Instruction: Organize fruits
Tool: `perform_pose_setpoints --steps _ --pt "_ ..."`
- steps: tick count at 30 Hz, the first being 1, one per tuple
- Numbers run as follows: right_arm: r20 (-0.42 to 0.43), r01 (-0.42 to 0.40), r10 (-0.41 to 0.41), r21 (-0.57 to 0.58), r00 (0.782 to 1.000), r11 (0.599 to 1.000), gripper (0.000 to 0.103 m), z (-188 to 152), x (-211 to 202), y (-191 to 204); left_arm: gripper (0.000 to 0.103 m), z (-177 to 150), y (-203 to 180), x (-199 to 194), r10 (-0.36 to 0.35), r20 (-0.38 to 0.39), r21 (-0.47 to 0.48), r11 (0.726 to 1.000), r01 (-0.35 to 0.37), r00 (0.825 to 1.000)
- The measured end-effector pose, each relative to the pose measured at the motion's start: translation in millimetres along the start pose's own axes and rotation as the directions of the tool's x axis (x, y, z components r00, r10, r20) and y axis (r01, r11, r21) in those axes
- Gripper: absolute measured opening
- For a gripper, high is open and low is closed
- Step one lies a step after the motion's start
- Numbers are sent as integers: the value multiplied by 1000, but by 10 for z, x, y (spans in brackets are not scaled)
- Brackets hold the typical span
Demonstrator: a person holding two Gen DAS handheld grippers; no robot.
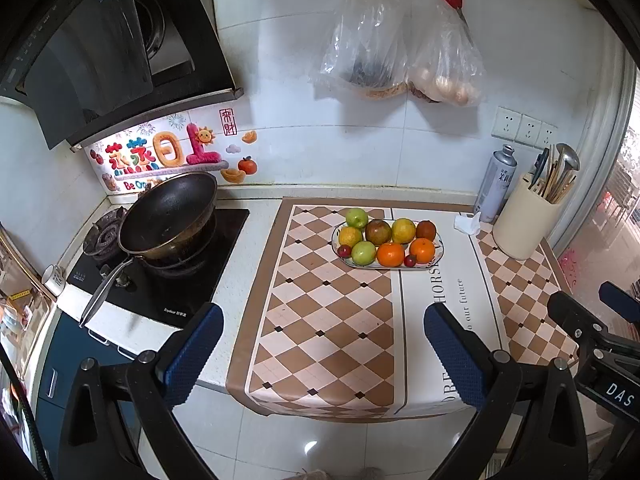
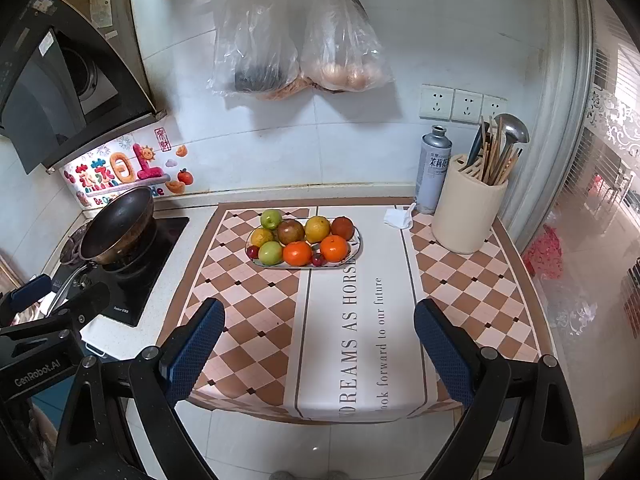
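An oval plate (image 1: 439, 249) (image 2: 357, 245) near the back of the checkered mat holds several fruits: green apples (image 1: 357, 217) (image 2: 270, 219), oranges (image 1: 390, 254) (image 2: 297, 253), yellow citrus (image 1: 403, 230) (image 2: 317, 229), a brownish fruit (image 1: 377, 232) (image 2: 291, 231) and small red cherries (image 1: 343, 251) (image 2: 252, 251). My left gripper (image 1: 322, 354) is open and empty, held off the counter's front edge, well short of the plate. My right gripper (image 2: 320, 354) is open and empty, also in front of the counter. Each gripper shows at the edge of the other's view.
A black wok (image 1: 168, 216) (image 2: 118, 226) sits on the gas stove at the left. A cream utensil holder (image 1: 524, 224) (image 2: 468, 210), a grey spray can (image 1: 496, 184) (image 2: 432, 168) and a crumpled tissue (image 1: 467, 224) (image 2: 399, 218) stand at the back right. Plastic bags (image 1: 400, 52) (image 2: 296, 48) hang on the wall.
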State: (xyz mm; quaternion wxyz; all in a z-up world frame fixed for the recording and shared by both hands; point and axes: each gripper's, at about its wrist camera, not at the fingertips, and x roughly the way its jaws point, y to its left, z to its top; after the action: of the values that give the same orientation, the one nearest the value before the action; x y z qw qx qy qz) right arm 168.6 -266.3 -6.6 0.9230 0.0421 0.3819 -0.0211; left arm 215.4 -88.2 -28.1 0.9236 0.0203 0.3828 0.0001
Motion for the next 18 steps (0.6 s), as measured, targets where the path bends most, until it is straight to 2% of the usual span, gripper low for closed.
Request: perform_pose_setpoints --steps 18 --pt "7 -1 1 2 1000 1000 98 -15 -116 -63 103 -20 -33 -72 -5 5 6 1000 5 1000"
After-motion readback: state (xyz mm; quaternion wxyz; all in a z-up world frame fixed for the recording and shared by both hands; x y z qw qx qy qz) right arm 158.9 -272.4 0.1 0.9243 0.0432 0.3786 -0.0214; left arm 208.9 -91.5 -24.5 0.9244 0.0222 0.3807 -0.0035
